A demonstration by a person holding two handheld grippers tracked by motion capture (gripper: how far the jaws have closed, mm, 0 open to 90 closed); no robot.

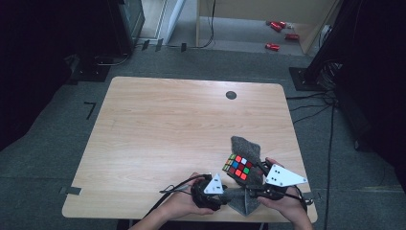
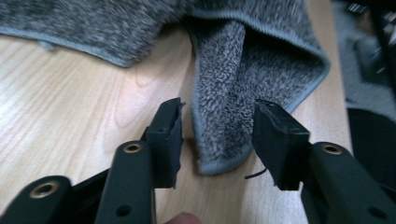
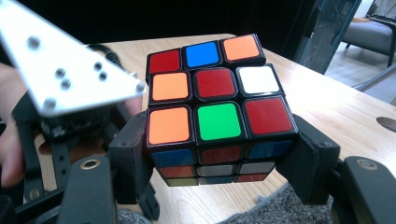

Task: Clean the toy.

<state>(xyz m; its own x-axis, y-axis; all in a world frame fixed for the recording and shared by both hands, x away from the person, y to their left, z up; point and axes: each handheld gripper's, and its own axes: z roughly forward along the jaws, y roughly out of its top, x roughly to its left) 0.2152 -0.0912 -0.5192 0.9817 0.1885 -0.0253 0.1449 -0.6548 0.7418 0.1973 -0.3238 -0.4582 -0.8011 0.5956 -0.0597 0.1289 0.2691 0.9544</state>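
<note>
The right gripper (image 3: 219,163) has its two jaws clamped on opposite sides of one puzzle cube (image 3: 217,105), which is lifted clear of the table (image 3: 327,107) and tilted. In the right gripper view the face turned to the camera counts nine stickers: three red, three orange, one blue, one white and one green. At 10 o'clock from the cube in that view sits the grey three-cornered plate of the other tool.

The left gripper (image 2: 219,140) has its two jaws apart, with a folded corner of one grey cloth (image 2: 233,93) lying between them; the pads stand off either side of the fold and do not press it. In the left gripper view the rest of the cloth spreads toward 12 o'clock, flat on the wood.

From the high view, the left gripper (image 1: 209,190) lies at 8 o'clock from the cube (image 1: 238,168), and the right gripper (image 1: 268,179) at 4 o'clock. The cloth (image 1: 245,146) runs from 12 o'clock of the cube down past it to the near table edge. One dark round disc (image 1: 231,95) sits toward the far edge of the table (image 1: 158,124). Four red objects (image 1: 272,46) lie on the floor beyond, too small to identify.
</note>
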